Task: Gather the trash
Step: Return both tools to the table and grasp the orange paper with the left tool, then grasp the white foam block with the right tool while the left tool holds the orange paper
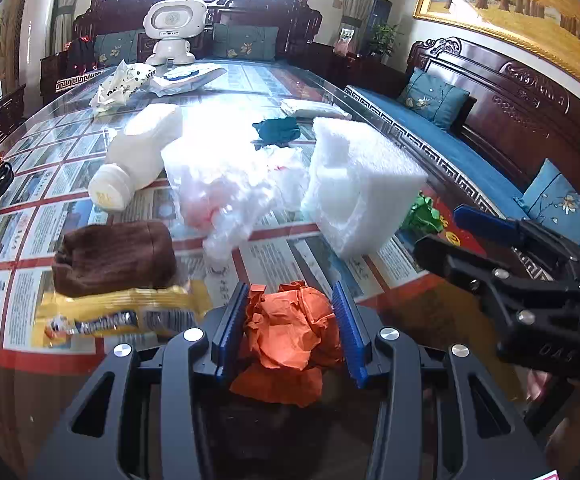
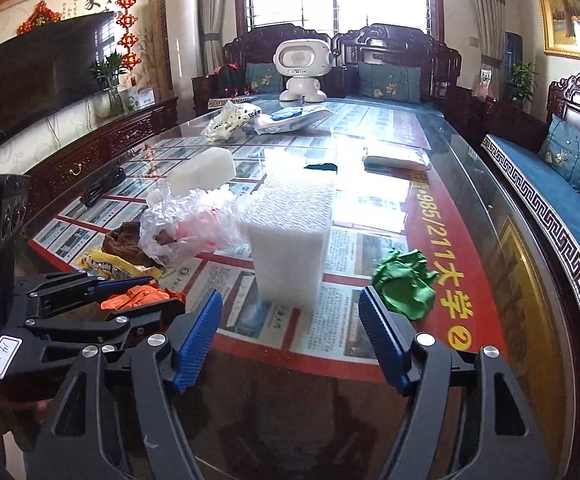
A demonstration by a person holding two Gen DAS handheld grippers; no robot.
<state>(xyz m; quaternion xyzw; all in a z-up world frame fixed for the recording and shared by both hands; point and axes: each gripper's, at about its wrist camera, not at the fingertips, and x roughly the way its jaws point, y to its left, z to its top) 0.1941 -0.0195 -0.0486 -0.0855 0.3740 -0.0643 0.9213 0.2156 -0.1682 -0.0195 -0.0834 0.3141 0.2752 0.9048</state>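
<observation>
- Glass-topped table (image 2: 470, 216), white foam block (image 2: 290, 240) standing mid-table.
- Left gripper (image 1: 290, 328), left of the block, pinches orange crumpled paper (image 1: 290, 332).
- Right gripper (image 2: 290, 336) spread wide before the block; green wad (image 2: 404, 282) to its right.

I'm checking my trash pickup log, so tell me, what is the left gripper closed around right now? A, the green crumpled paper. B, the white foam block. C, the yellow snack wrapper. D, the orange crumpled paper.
D: the left gripper has its blue fingers on both sides of the orange crumpled paper, while the right gripper is open with nothing in it.
</observation>
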